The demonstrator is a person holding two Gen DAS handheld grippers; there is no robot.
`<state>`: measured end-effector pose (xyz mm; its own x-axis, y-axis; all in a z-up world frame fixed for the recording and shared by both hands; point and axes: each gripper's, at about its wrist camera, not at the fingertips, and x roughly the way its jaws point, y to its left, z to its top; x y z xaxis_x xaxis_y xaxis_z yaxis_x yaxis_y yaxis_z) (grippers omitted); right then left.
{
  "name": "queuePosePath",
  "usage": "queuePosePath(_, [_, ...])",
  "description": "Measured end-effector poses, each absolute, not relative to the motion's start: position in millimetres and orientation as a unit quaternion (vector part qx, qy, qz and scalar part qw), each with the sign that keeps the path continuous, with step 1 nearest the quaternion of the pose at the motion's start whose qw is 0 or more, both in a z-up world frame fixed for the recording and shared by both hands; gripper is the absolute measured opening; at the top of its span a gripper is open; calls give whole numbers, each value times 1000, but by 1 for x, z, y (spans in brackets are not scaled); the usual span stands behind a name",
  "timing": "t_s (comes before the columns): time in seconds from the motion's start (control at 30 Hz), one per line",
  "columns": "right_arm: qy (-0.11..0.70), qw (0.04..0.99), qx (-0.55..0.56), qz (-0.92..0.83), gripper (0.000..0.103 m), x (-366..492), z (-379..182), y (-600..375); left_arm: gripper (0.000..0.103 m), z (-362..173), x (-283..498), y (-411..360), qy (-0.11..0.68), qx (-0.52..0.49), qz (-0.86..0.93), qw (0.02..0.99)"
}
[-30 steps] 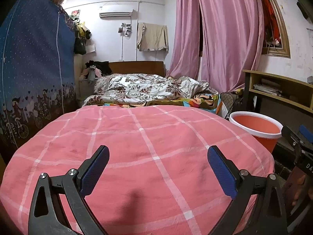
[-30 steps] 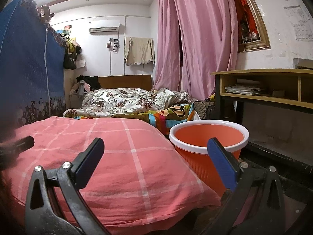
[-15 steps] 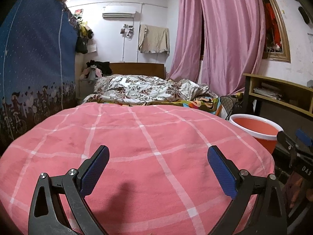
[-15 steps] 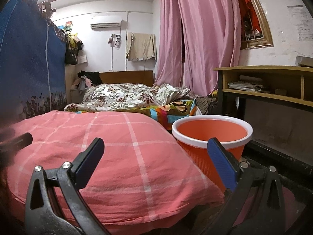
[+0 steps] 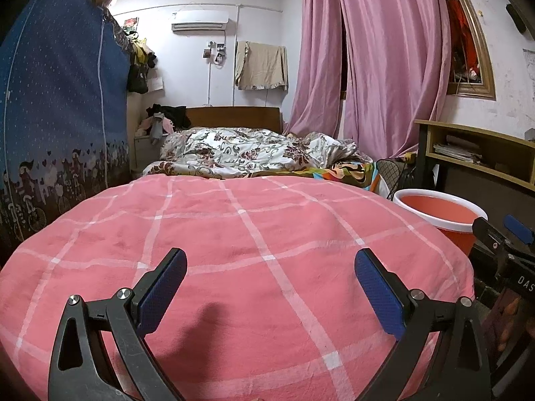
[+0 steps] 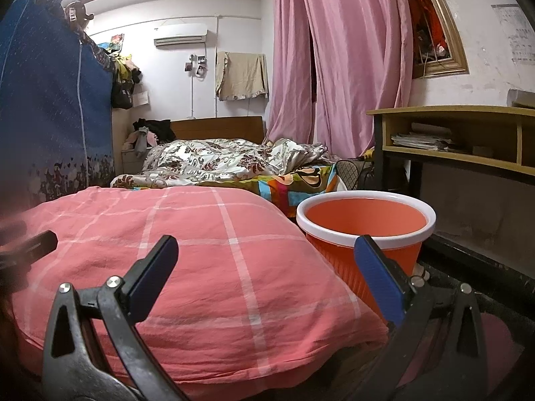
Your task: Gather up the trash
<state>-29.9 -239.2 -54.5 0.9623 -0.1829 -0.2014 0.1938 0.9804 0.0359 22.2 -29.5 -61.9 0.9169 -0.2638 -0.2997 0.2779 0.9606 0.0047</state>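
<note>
Nearest, left gripper (image 5: 270,287) spread wide with nothing between its blue pads (image 5: 163,290), hovering over a pink checked cushion (image 5: 234,250). Right gripper (image 6: 266,277) likewise spread wide and empty, poised at the cushion's right corner (image 6: 214,254), its right pad in front of an orange bin with a white rim (image 6: 366,225). Bin standing on the floor just beside the cushion, apparently empty inside as far as can be seen; no trash discernible on the cushion. Beyond, a bed with a rumpled floral quilt (image 5: 254,150) and a colourful sheet. To the right, a wooden shelf unit (image 6: 461,140) holding papers. Farthest, pink curtains (image 5: 374,60) and a wall-mounted air conditioner (image 5: 200,21).
</note>
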Motion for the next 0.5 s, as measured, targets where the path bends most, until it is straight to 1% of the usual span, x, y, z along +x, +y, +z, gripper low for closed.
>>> queuePosePath(0.5, [98, 990, 26, -94, 85, -30, -54, -239, 98, -65, 23, -28, 152, 20, -137, 979])
